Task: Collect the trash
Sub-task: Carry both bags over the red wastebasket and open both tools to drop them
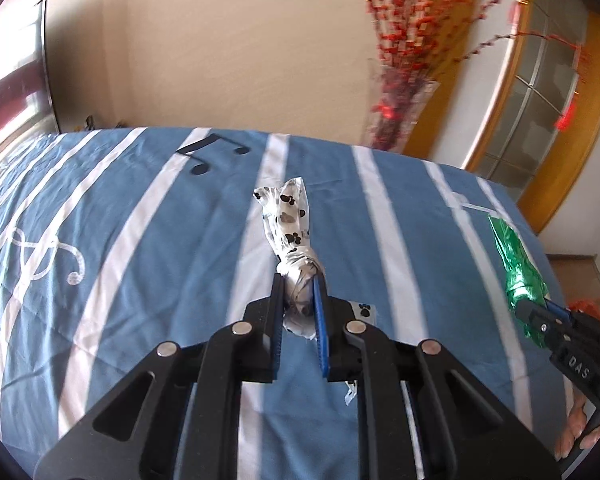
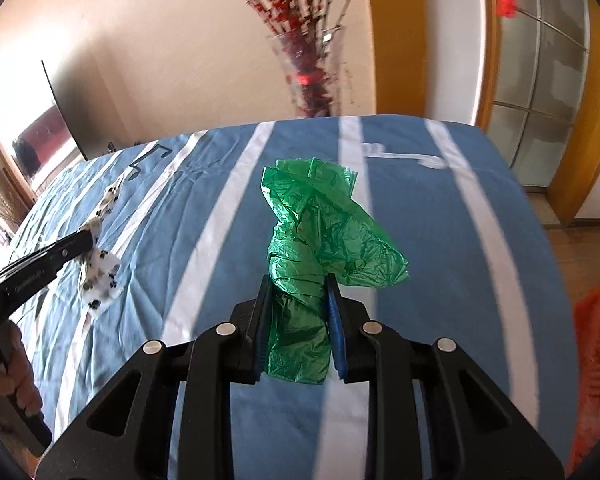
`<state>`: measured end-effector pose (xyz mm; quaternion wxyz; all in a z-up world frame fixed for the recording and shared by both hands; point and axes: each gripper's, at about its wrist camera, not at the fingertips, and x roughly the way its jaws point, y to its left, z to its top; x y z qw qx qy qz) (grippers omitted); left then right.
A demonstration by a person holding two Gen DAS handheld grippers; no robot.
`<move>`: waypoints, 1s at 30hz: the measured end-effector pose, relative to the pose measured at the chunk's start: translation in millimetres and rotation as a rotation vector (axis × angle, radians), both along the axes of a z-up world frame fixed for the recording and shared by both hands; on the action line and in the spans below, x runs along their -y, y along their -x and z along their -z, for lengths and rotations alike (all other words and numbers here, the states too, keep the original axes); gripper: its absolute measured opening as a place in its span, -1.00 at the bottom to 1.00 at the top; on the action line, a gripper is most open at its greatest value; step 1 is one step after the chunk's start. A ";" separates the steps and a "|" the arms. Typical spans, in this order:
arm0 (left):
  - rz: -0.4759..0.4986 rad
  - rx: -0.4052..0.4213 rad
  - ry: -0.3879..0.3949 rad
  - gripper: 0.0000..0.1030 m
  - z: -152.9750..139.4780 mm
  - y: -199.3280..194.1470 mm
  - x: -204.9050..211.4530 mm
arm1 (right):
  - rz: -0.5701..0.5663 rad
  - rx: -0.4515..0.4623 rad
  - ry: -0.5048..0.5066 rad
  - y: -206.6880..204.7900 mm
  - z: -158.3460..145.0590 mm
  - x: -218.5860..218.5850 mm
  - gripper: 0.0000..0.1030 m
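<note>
Okay, we saw the left gripper (image 1: 298,280) clamped on a white paw-print bag (image 1: 286,216), lifted over the blue striped bedsheet (image 1: 140,248). Right gripper (image 2: 296,284) pinched a green plastic bag (image 2: 320,232) too. Its body read "DAS"; other writing was blurred.

We've got the right gripper (image 2: 296,280) clamped on a crumpled green plastic bag (image 2: 320,240), its black and blue pads pressing the bunched plastic from both sides while the loose top fans out above. Under it lies the blue bedsheet (image 2: 420,240) with white stripes. Off to the left, the left gripper (image 2: 86,240) pinches a white paw-print bag (image 2: 100,276). We see a vase of red branches (image 2: 312,80) behind.
</note>
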<state>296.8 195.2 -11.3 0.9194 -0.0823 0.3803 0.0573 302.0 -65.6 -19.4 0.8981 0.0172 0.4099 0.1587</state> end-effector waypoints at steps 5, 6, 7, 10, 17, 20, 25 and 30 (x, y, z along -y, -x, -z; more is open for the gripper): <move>0.062 0.018 -0.008 -0.71 -12.5 8.3 37.7 | 0.039 0.036 -0.006 25.9 -15.5 36.2 -0.49; 0.074 0.021 -0.010 -0.71 -14.5 10.2 45.3 | 0.049 0.045 -0.009 31.2 -19.1 43.9 -0.49; 0.084 0.023 -0.011 -0.71 -16.4 11.4 51.6 | 0.057 0.053 -0.011 36.1 -21.9 50.6 -0.49; 0.127 0.032 -0.016 -0.71 -22.1 15.8 76.6 | 0.086 0.076 -0.020 52.5 -29.7 72.3 -0.49; 0.239 0.046 -0.024 -0.70 -29.7 28.6 138.7 | 0.169 0.138 -0.018 87.2 -41.5 118.1 -0.49; 0.284 0.044 -0.022 -0.70 -29.6 33.9 163.9 | 0.222 0.155 -0.028 99.9 -42.6 142.5 -0.49; 0.374 0.028 0.006 -0.70 -24.4 39.2 209.8 | 0.302 0.156 -0.040 114.2 -37.9 178.0 -0.49; 0.449 0.012 0.060 -0.70 -19.8 42.1 247.1 | 0.379 0.138 -0.064 127.4 -30.0 214.2 -0.49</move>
